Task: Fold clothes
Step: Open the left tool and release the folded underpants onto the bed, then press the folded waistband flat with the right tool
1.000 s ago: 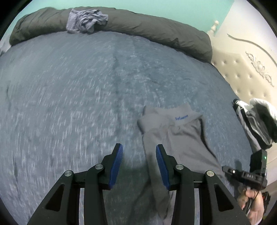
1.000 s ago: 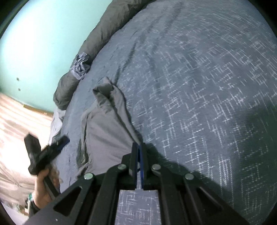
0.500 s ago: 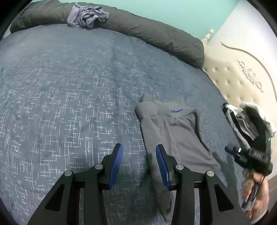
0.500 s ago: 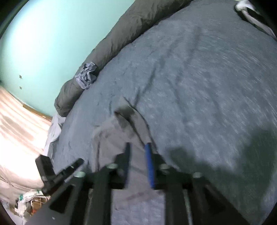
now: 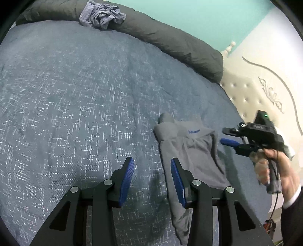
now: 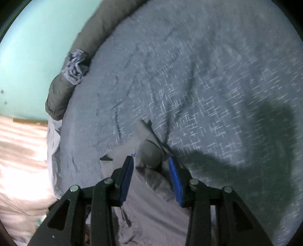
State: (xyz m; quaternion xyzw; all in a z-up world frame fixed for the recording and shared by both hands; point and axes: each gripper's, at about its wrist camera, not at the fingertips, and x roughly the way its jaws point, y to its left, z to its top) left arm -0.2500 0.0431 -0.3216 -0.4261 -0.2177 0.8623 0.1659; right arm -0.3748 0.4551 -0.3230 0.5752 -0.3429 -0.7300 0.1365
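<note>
The bed (image 5: 79,98) fills both views, its patterned blue cover bare but for the grey garment (image 5: 191,151) lying half-folded at lower right of the left view. The left tongs (image 5: 152,177) stand part open, empty, at its left edge. The right tongs (image 6: 150,175), jaws just opened, straddle its bunched top corner without pressing. Closing there may catch only one layer, so the fold could slip apart when lifted.

Folded garment (image 5: 191,151) on bedspread (image 5: 75,106), crumpled cloth (image 5: 102,14) on far bolster (image 5: 166,41)
</note>
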